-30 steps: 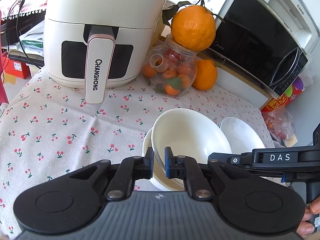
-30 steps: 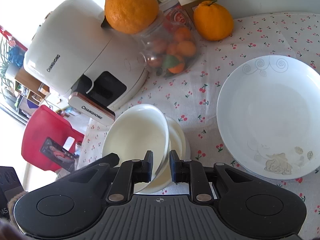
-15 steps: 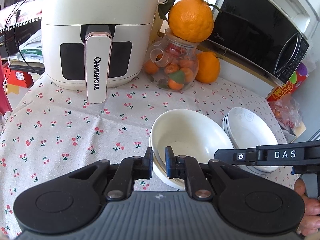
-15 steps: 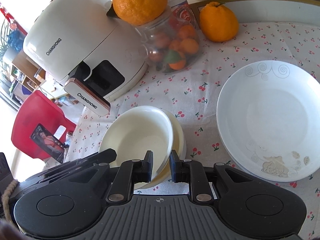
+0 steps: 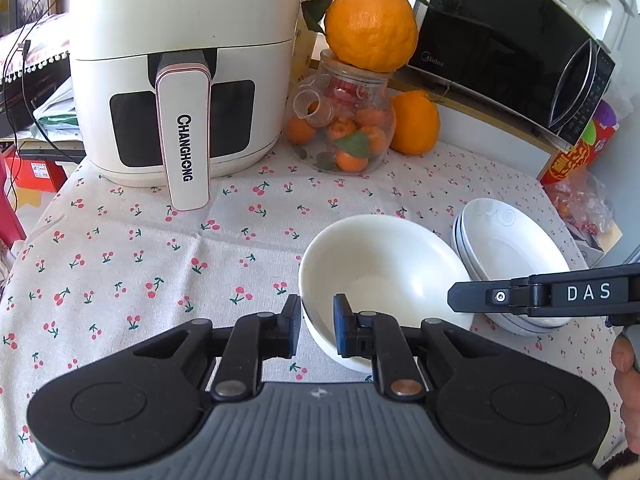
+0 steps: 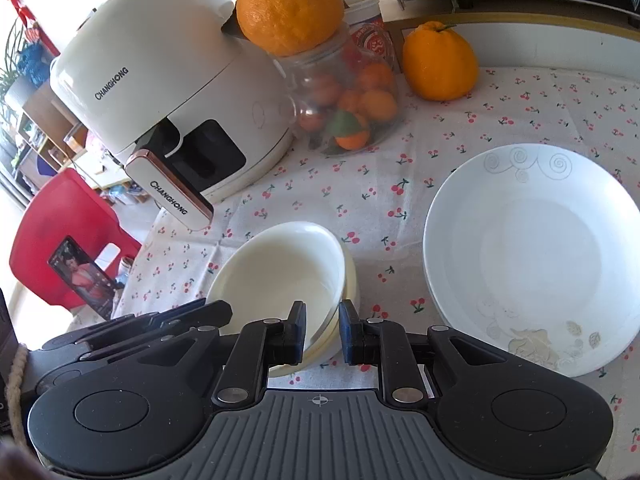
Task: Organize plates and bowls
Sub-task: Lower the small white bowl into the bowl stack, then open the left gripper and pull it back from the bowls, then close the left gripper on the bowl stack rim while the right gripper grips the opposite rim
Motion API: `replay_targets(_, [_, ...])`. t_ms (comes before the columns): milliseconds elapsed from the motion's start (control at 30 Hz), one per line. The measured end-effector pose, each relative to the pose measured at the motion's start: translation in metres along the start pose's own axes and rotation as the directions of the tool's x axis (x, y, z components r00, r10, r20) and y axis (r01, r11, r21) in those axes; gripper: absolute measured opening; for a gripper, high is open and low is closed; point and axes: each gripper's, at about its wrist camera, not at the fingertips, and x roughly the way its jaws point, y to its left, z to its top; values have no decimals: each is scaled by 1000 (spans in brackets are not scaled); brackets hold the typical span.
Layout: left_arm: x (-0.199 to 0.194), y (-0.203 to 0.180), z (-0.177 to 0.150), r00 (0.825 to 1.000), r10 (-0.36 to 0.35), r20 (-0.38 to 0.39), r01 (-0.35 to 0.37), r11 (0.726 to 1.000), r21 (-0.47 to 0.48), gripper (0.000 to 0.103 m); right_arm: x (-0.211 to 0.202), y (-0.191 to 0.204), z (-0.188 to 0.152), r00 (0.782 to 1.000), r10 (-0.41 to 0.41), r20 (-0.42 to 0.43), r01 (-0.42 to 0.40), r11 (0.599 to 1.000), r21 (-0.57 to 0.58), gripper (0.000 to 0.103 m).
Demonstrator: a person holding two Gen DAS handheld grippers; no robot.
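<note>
The white bowl sits nested in a cream bowl on the cherry-print tablecloth, in front of the glass jar of small oranges and just left of the stacked plates. My left gripper has the bowl's near rim between its fingers; they have just been easing apart, and I see a slight gap at the pads. My right gripper pinches the bowl's rim on its other side. The air fryer stands left of the jar.
</note>
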Motion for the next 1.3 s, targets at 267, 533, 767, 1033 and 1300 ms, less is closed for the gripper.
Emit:
replay_targets(267, [-1, -2, -2, 999, -44, 7, 43, 997, 62, 44, -4, -7, -2, 1000, 0, 17, 1, 1000, -13, 24])
replay_targets(533, [-8, 3, -10, 987, -147, 70, 136, 980, 147, 86, -20, -14, -14, 996, 36, 79, -26, 991, -128, 52])
replay_targets(767, [-13, 1, -21, 977, -200, 71, 164, 926, 340, 103, -32, -12, -32, 987, 113, 118, -74, 953, -295, 72])
replay_targets(1033, [-1, 2, -20, 975, -218, -38, 205, 828, 523, 102, -30, 3, -52, 987, 136, 90, -58, 808, -587, 78])
replay_targets(1300, [21, -6, -11, 968, -184, -168, 249, 744, 620, 97, -2, 5, -39, 995, 104, -4, -81, 744, -663, 78])
